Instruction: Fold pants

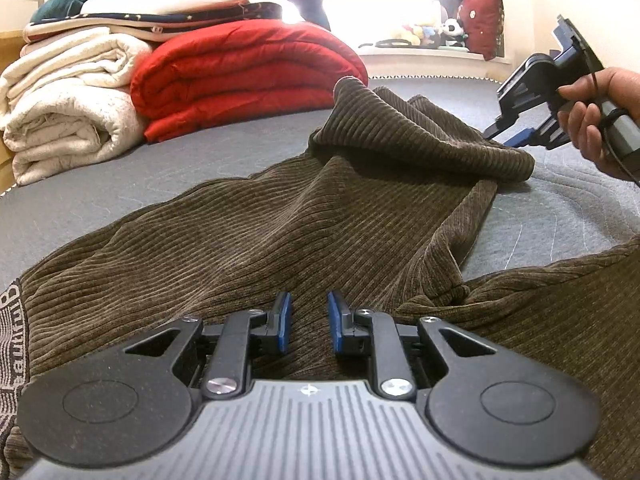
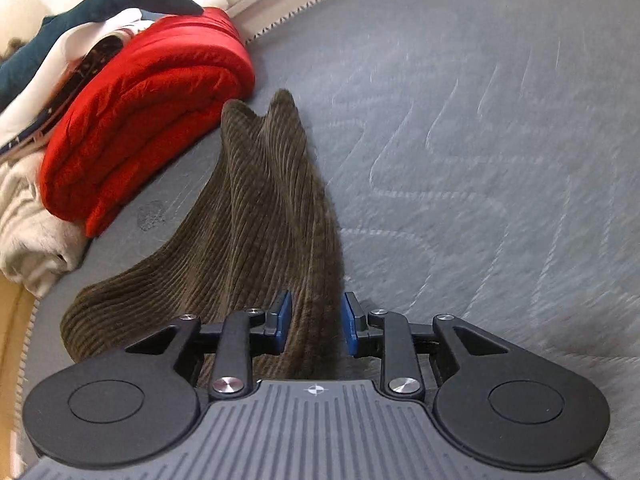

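A grey quilted bed (image 2: 480, 140) carries folded quilts (image 1: 240, 76) along its far edge. Brown corduroy pants (image 1: 280, 232) sprawl rumpled across the middle. Left tongs (image 1: 308, 326) hover over them, narrowly parted; right tongs (image 2: 316, 324) gape around a raised leg.

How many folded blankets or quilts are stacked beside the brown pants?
3 clear: the red quilt nearest the pants, the cream blanket left of it, and a white one on top. More may be hidden.
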`<state>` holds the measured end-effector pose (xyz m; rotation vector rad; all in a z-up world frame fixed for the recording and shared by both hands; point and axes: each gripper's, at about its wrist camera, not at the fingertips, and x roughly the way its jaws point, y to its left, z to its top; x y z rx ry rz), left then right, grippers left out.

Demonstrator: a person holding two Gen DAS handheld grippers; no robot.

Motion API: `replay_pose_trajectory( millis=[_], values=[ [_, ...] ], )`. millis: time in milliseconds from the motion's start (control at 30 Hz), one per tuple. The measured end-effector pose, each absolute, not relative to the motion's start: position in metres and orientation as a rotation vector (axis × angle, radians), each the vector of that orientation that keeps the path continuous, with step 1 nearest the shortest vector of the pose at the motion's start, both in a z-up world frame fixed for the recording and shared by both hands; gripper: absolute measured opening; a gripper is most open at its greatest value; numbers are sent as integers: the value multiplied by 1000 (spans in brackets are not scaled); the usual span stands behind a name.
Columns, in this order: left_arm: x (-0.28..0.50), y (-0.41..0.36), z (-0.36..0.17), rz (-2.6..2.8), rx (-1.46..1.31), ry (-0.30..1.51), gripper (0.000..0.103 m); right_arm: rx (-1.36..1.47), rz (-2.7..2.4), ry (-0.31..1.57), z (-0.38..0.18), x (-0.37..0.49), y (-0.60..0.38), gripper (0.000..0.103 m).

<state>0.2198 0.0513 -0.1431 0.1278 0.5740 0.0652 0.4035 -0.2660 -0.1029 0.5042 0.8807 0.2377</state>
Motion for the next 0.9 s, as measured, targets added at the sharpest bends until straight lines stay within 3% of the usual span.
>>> replay_pose_trajectory(
  millis=[33,67,100,267,600,733,833,900],
  values=[
    [220,52,-143,64,125,574,23,508,250,881,-105,405,-264,30],
    [220,52,-142,63,124,575,23,501,265,880,-105,405,-260,25],
    [221,52,-143,63,123,575,23,467,272,867,-104,404,-256,11],
    [221,54,-142,60,117,576,23,397,291,758,-71,386,-257,8],
    [223,60,-143,54,101,577,23,425,-23,488,102,251,-288,9],
    [225,60,-143,54,104,579,23,390,-136,616,65,222,-300,10],
    [225,60,-143,55,108,580,23,583,-191,849,11,236,-333,12],
    [225,59,-144,55,108,581,23,673,-212,908,-11,241,-352,14]
  ],
)
